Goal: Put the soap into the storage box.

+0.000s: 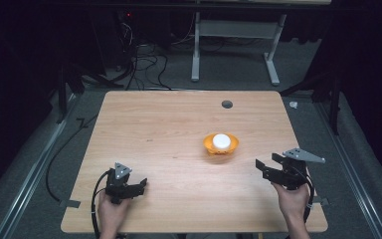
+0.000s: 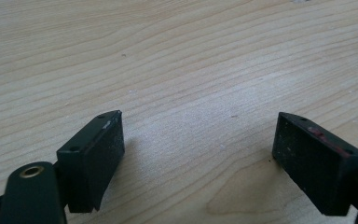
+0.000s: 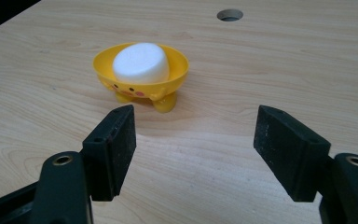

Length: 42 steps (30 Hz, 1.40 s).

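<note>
A small yellow bowl (image 1: 221, 144) with little feet and a printed face stands right of the table's middle; the right gripper view has the same bowl (image 3: 177, 74) ahead and left of centre. A white rounded block (image 1: 221, 140) lies in it, again as the white block (image 3: 141, 61). My right gripper (image 1: 268, 166) is held open near the right edge, short of the bowl, its jaws wide apart around nothing (image 3: 196, 140). My left gripper (image 1: 140, 185) rests low at the front left, open over bare wood (image 2: 198, 144).
The wooden table (image 1: 154, 129) has a round cable hole (image 1: 227, 104) near its far edge, also visible as the hole (image 3: 230, 15). Cables trail from both grippers over the front edge. Beyond the table stand desk legs and loose cables on the grey floor.
</note>
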Motion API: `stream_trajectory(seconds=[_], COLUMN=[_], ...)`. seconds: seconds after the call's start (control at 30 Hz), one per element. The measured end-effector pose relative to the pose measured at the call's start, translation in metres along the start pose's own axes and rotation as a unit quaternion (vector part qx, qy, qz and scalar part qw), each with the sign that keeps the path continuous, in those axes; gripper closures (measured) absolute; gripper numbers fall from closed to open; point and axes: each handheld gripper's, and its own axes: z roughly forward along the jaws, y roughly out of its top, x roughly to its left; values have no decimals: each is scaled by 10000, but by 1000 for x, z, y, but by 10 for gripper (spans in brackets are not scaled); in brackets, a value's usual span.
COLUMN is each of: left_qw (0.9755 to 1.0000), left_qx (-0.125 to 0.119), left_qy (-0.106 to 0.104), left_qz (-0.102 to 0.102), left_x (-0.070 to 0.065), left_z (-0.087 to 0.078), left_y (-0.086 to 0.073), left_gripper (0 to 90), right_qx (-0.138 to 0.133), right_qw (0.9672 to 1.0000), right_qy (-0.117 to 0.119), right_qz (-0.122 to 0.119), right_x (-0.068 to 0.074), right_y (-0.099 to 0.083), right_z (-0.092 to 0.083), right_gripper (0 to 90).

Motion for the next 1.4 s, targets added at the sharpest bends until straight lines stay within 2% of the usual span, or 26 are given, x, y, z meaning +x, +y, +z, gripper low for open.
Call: stream_trajectory(seconds=[0.77, 1.4], left_qw=[10000, 10000], left_qx=[0, -2], left_qy=[2, -2], left_qz=[0, -8], left_x=[0, 0], left_z=[0, 0], left_y=[0, 0], left_gripper=[171, 173], right_qx=[169, 476], right_qw=[9998, 9989], right_qy=[-14, -41], right_qz=[51, 27], right_x=[3, 9], right_y=[-19, -36], right_z=[10, 44], right_gripper=[310, 321])
